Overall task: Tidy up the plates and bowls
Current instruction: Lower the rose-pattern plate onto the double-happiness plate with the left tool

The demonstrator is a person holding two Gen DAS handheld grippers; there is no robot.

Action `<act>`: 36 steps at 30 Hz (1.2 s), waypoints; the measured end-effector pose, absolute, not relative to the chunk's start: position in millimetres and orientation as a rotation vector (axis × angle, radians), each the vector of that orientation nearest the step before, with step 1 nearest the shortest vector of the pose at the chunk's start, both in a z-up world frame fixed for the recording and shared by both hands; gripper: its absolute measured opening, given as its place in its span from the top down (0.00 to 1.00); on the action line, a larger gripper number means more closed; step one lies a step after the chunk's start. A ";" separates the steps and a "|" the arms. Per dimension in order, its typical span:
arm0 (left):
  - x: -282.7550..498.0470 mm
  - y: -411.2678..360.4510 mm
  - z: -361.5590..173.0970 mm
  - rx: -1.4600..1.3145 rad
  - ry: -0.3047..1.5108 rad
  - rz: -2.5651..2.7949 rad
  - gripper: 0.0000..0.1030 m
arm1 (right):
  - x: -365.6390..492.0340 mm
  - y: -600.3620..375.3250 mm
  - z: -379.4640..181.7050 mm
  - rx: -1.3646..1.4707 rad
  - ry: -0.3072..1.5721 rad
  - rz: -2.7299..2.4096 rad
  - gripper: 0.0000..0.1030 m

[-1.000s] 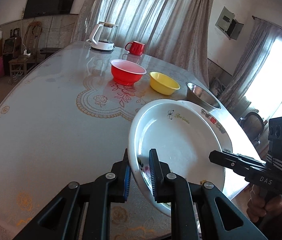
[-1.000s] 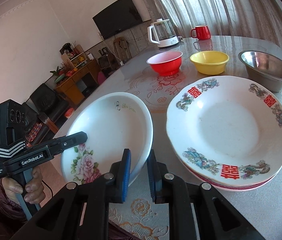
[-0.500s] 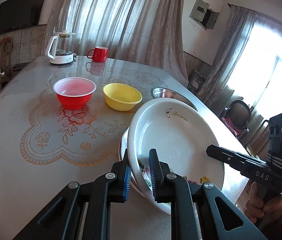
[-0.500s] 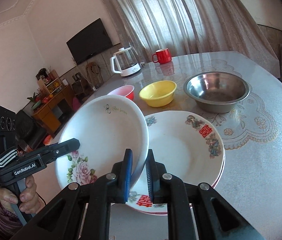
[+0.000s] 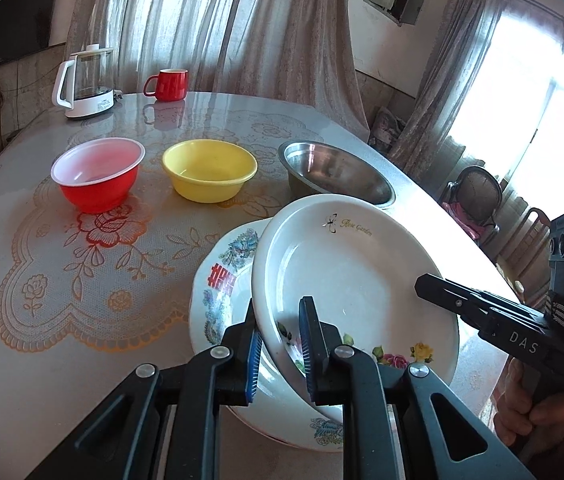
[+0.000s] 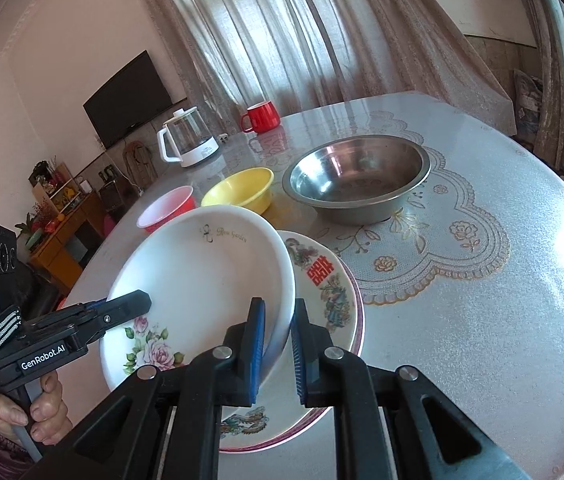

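Note:
A white rose-patterned deep plate (image 5: 354,276) (image 6: 202,280) is held tilted just above a patterned plate with red characters (image 5: 222,284) (image 6: 326,280) on the table. My left gripper (image 5: 280,344) is shut on the white plate's near rim. My right gripper (image 6: 278,340) is shut on its opposite rim. Each gripper also shows in the other's view, the right one (image 5: 434,288) and the left one (image 6: 138,304). A red bowl (image 5: 98,174), a yellow bowl (image 5: 210,174) and a steel bowl (image 5: 334,172) (image 6: 358,178) stand in a row behind.
A white kettle (image 5: 86,80) and a red mug (image 5: 168,85) stand at the table's far end. The table edge (image 5: 462,240) runs close on the right of the plates. Chairs (image 5: 478,196) stand beyond it.
Both grippers have carried the white plate to the right, from beside the patterned plate to over it, and lowered it close to the stack.

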State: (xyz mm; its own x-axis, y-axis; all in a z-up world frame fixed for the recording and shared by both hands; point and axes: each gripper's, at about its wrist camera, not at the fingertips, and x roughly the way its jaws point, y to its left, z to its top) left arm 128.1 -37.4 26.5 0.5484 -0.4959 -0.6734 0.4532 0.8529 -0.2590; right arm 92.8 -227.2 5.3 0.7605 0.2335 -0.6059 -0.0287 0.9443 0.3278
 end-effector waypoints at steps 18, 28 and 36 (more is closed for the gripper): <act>131.4 -49.3 1.6 0.013 0.878 -0.510 0.81 | 98.5 -231.1 -13.1 0.268 0.714 0.095 0.89; 129.6 -36.5 7.2 -0.027 0.865 -0.507 0.81 | 101.4 -224.9 -14.2 0.255 0.736 0.097 0.90; 146.1 -43.7 8.4 -0.003 0.874 -0.474 0.82 | 114.8 -219.8 -11.7 0.224 0.754 0.086 0.95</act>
